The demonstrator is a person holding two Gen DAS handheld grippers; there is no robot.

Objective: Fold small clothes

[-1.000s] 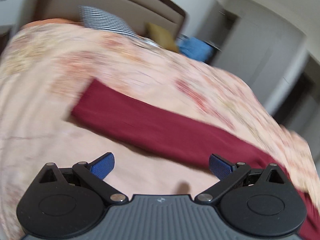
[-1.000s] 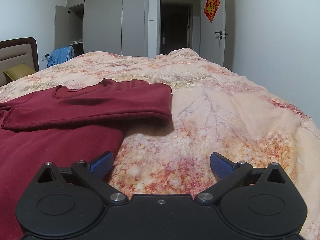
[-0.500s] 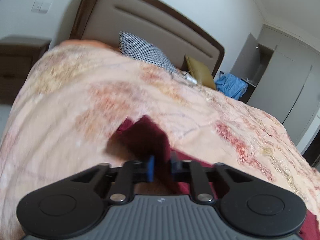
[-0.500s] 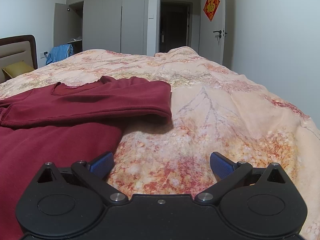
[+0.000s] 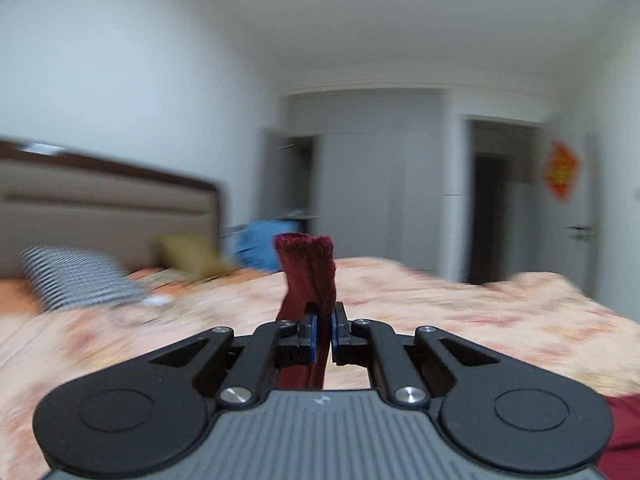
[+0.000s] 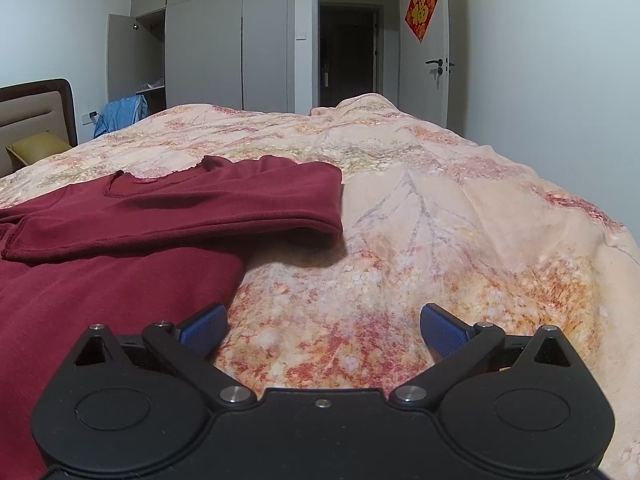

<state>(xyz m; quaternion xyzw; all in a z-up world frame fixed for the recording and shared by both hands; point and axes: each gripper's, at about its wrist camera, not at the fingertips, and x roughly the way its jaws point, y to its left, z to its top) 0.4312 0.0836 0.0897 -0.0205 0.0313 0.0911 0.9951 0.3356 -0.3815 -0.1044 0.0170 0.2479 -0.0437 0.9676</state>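
Peach flowery soft bedspread (image 6: 460,216) covers the bed, with a striped pillow (image 5: 76,276) and a yellow cushion (image 5: 188,254) near the padded headboard (image 5: 104,204). The left gripper (image 5: 324,332) is lifted, pinching a bunched end of the dark red knit top (image 5: 310,268). The right gripper (image 6: 323,326) hovers spread wide, low over the bedspread, beside the top's flat folded body (image 6: 168,216).

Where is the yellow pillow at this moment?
The yellow pillow lies at the head of the bed, against the headboard: far left in the right wrist view. In the left wrist view it sits between the striped pillow and blue cloth.
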